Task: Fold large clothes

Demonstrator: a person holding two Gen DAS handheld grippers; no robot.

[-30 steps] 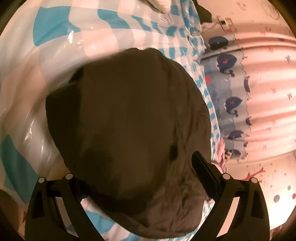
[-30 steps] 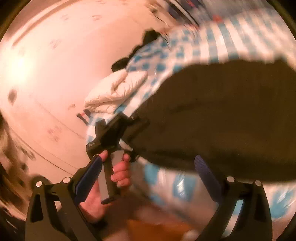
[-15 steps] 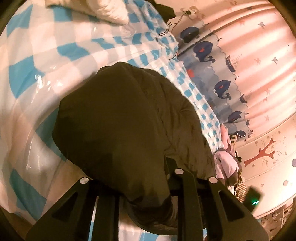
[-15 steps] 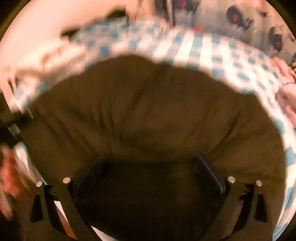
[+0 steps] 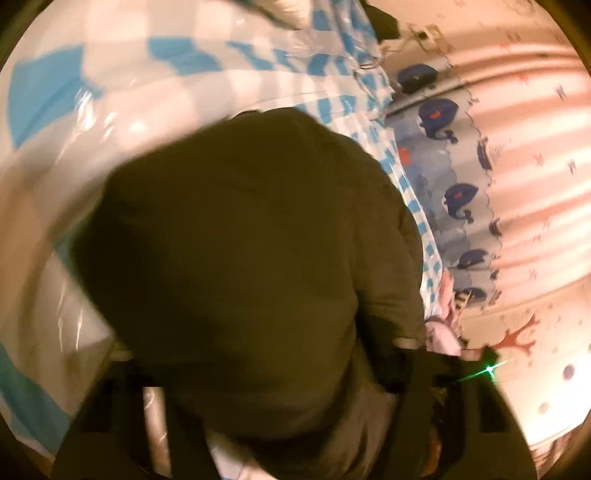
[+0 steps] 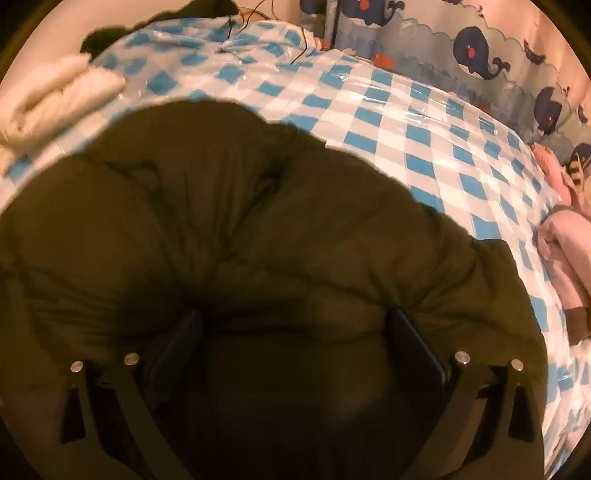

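Note:
A dark olive padded jacket [image 5: 251, 258] lies in a rounded heap on the bed's blue-and-white checked plastic cover [image 5: 184, 85]. My left gripper [image 5: 266, 354] is at the jacket's near edge. Bunched cloth fills the gap between its fingers and drapes over them, and its jaws are opening; the picture is blurred. In the right wrist view the jacket [image 6: 258, 221] fills the lower frame. My right gripper [image 6: 295, 317] points down onto it, open wide, with its blue pads [image 6: 177, 347] resting against the puffy top and nothing pinched between them.
A folded white padded garment [image 6: 55, 96] lies at the bed's far left corner. Pink clothes [image 6: 569, 251] sit at the right edge. A whale-print curtain [image 6: 476, 48] hangs beyond the bed, and thin cables [image 6: 266, 33] trail over the far end.
My left gripper went from wide open to closed on the jacket's near edge, then spread a little. My right gripper swung from the bed's side to over the jacket.

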